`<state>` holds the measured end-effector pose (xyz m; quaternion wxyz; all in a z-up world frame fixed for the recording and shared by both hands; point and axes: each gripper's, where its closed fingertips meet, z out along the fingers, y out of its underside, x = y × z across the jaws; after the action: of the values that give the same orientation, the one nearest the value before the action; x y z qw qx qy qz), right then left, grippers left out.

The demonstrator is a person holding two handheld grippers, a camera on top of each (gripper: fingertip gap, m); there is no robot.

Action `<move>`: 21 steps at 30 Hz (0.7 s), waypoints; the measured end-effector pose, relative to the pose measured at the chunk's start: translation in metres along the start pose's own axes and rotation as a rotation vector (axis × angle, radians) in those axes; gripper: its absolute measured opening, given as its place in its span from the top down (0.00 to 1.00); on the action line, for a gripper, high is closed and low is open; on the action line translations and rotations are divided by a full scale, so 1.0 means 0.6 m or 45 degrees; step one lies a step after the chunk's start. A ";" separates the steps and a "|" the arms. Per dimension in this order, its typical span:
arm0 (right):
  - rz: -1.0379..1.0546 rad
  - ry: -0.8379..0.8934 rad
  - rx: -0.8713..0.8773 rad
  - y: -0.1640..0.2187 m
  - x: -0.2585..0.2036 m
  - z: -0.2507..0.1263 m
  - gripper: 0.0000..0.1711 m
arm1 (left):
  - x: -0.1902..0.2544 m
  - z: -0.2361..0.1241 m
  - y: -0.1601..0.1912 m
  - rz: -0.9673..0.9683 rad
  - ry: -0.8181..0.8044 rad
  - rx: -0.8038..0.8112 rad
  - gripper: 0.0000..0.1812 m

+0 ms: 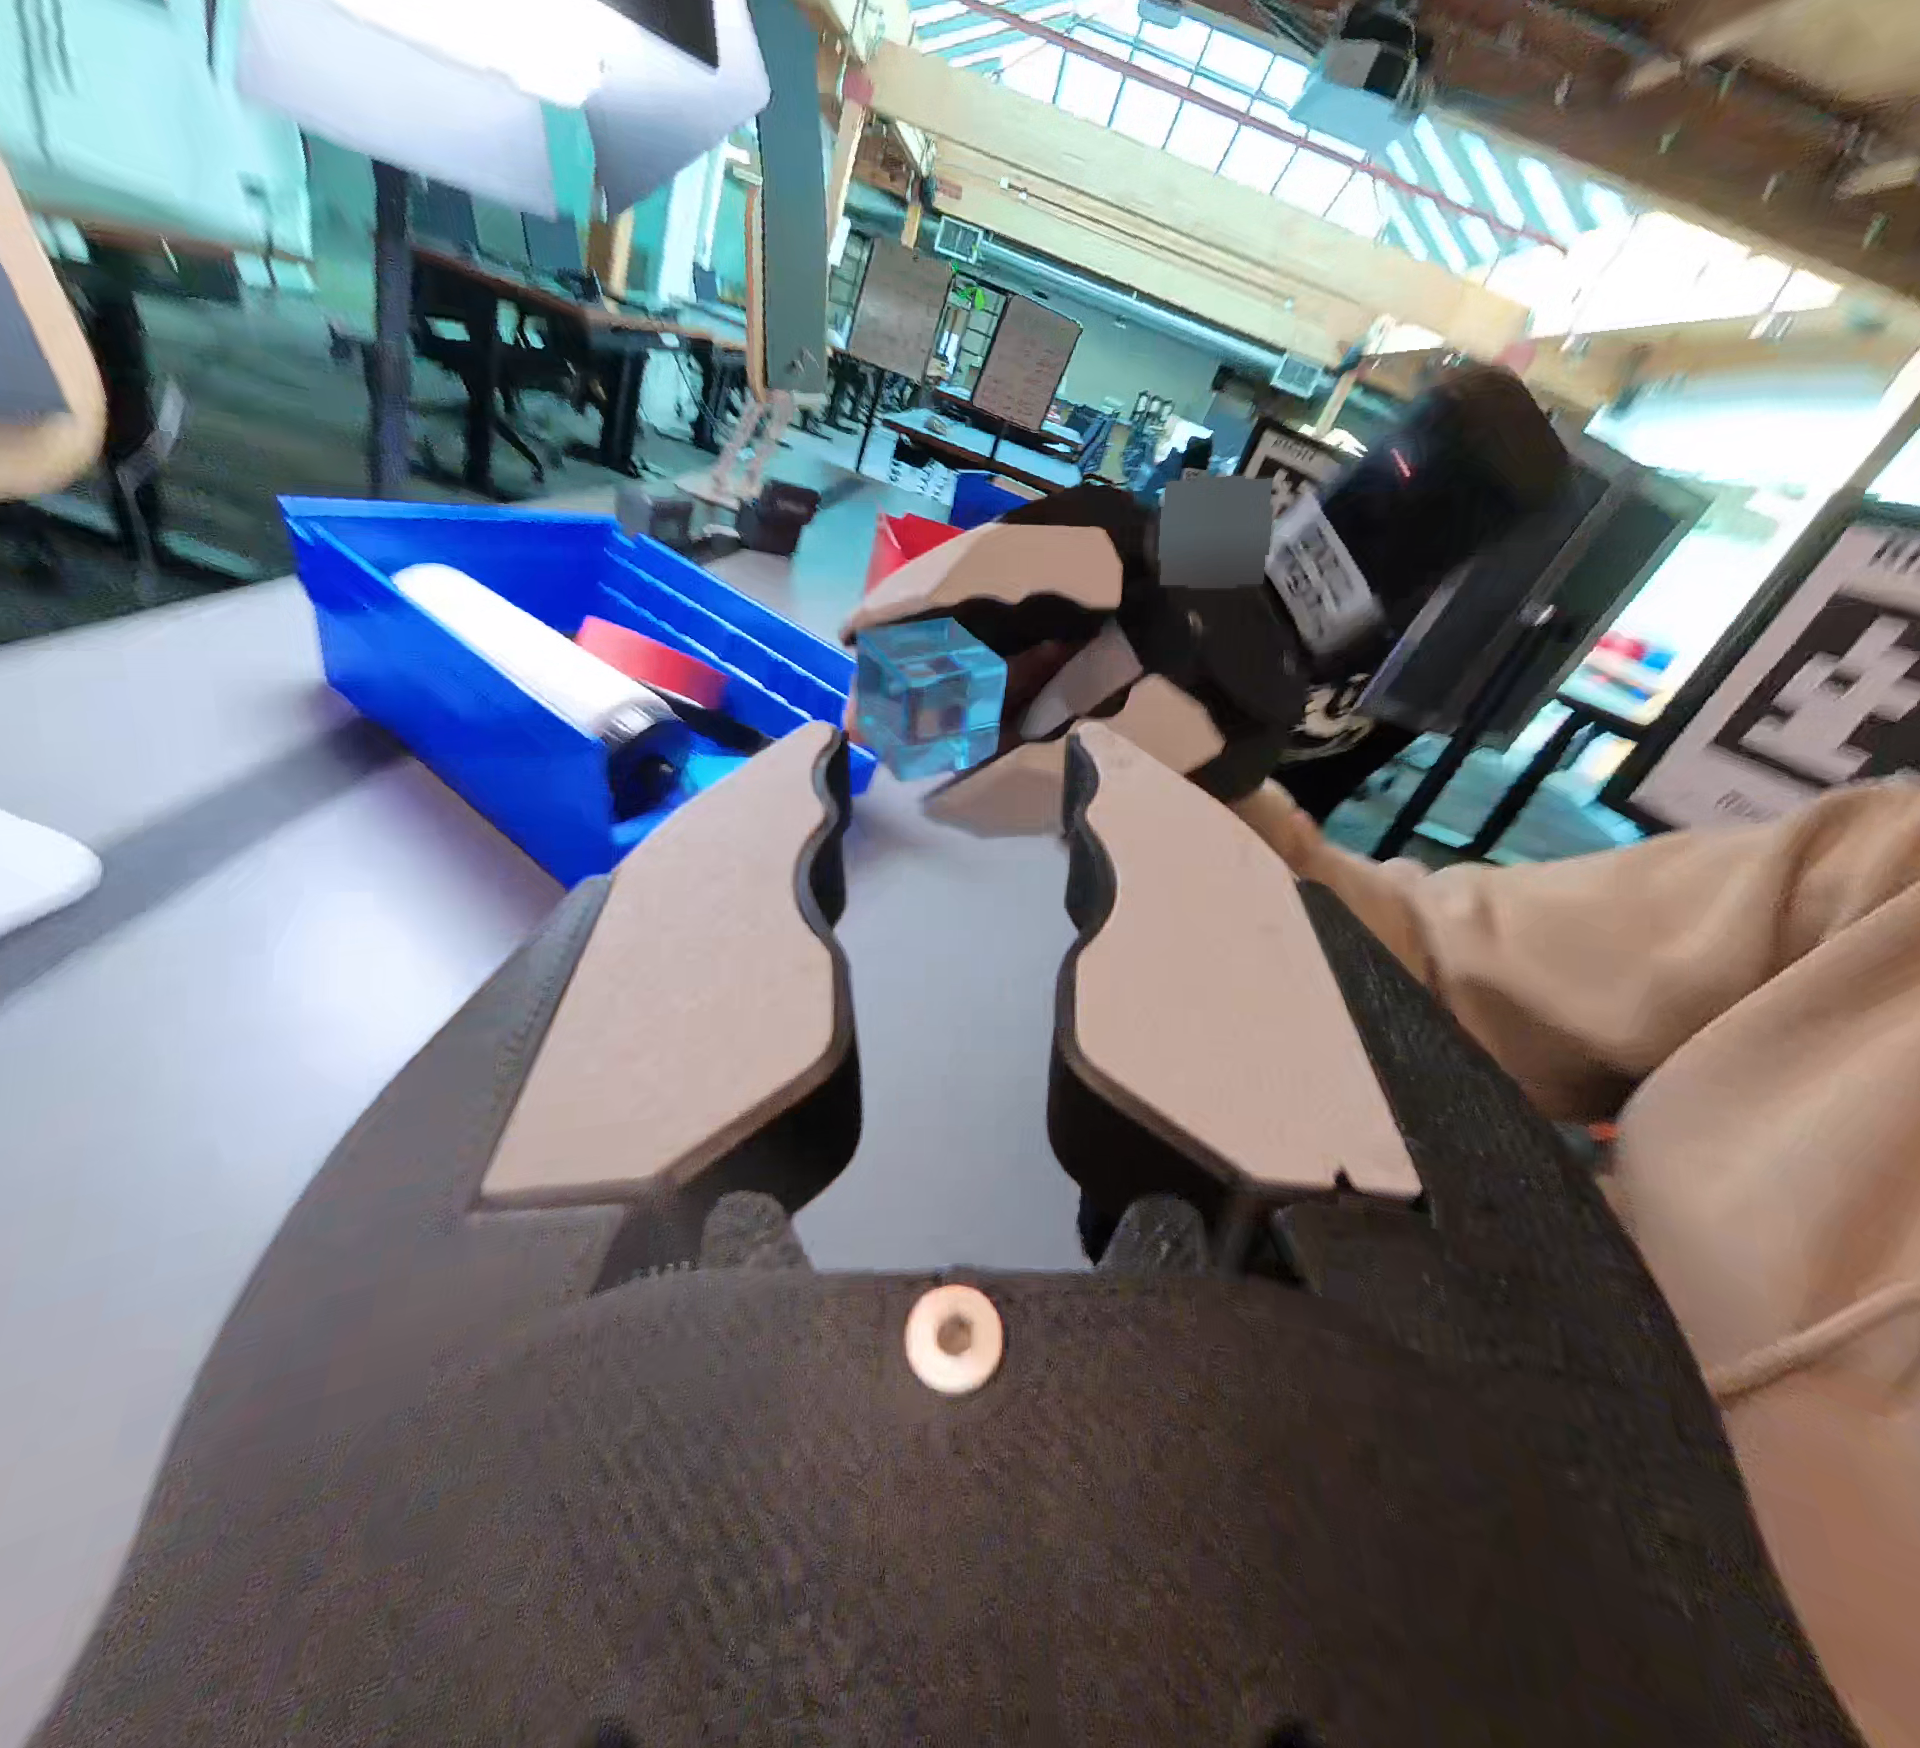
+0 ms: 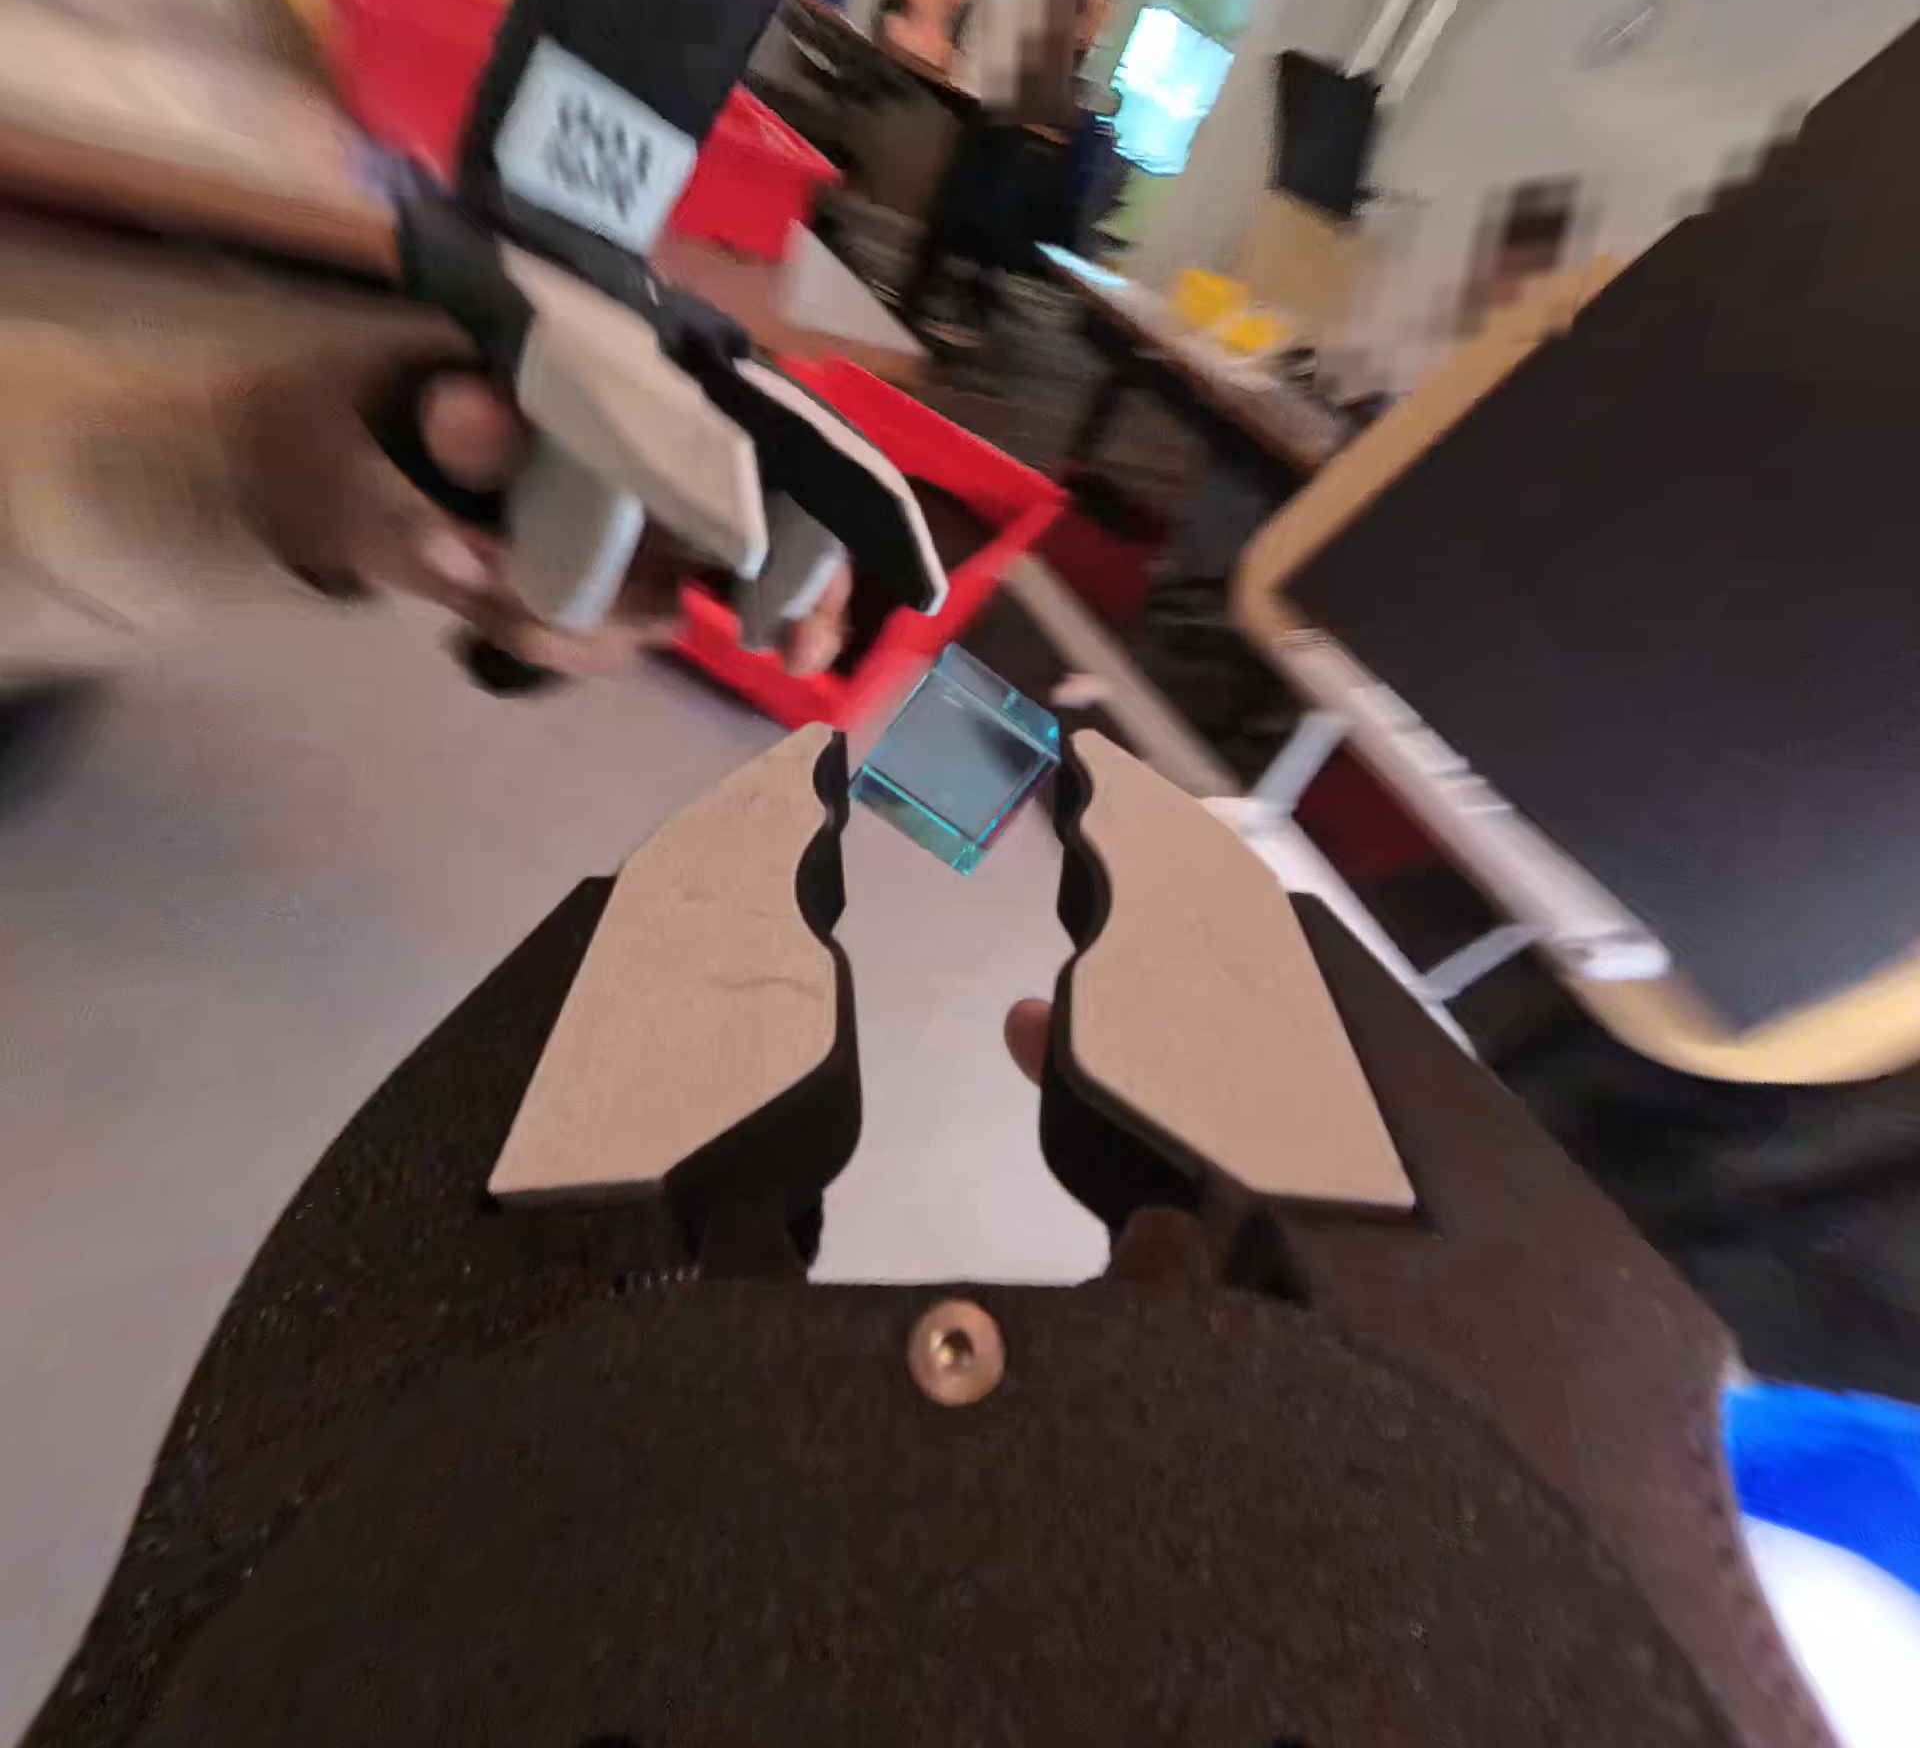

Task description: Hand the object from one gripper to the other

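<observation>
Two hand-held grippers meet tip to tip above the table. The right gripper point(image 2: 948, 748), fingers parted about halfway, pinches between its fingertips point(image 2: 1091, 763); a fingertip of the holder's hand point(image 2: 1029, 1033) shows beneath. Opposite it, the left gripper point(image 1: 948, 748) points at the right one's tips, jaws apart and bare, gripped by a hand point(image 2: 416, 493).

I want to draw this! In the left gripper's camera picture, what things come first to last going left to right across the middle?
Blue bin → white roll inside it → red tape roll → clear blue cube → right gripper, jaws shut on the cube → tan sleeve.
</observation>
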<state>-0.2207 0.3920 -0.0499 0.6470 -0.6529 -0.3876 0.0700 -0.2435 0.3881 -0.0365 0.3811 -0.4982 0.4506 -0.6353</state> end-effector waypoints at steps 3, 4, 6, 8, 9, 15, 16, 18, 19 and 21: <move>-0.551 0.320 -0.117 0.012 0.013 0.012 0.78 | -0.010 0.018 0.020 -0.169 -0.044 -0.061 0.75; -0.679 0.371 -0.127 0.013 0.007 0.018 0.78 | -0.015 0.023 0.031 -0.159 -0.080 -0.103 0.73; -0.843 0.425 -0.150 0.017 -0.006 0.031 0.78 | -0.023 0.028 0.042 -0.117 -0.140 -0.137 0.80; -0.938 0.436 -0.148 0.020 -0.019 0.039 0.78 | -0.026 0.024 0.047 -0.056 -0.158 -0.170 0.84; -0.912 0.401 -0.143 0.021 -0.022 0.041 0.78 | -0.026 0.021 0.048 -0.002 -0.155 -0.198 0.84; 0.353 -0.256 0.080 -0.011 -0.031 0.008 0.67 | -0.024 -0.011 0.014 0.714 -0.284 -0.099 0.84; 0.567 -0.348 0.132 -0.019 -0.026 0.001 0.68 | -0.019 -0.010 0.011 0.863 -0.322 -0.075 0.84; 0.842 -0.453 0.157 -0.016 -0.019 0.001 0.69 | -0.013 0.000 0.014 1.119 -0.413 -0.088 0.84; 0.902 -0.491 0.141 -0.009 -0.024 0.006 0.67 | -0.013 0.007 0.021 1.243 -0.463 -0.125 0.84; 0.958 -0.538 0.098 0.003 -0.039 0.018 0.68 | -0.017 0.018 0.036 1.500 -0.560 -0.222 0.84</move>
<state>-0.2425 0.3868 -0.0625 0.5068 -0.6954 -0.2436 0.4474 -0.2300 0.3887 -0.0590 0.7086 -0.3147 0.6103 -0.1627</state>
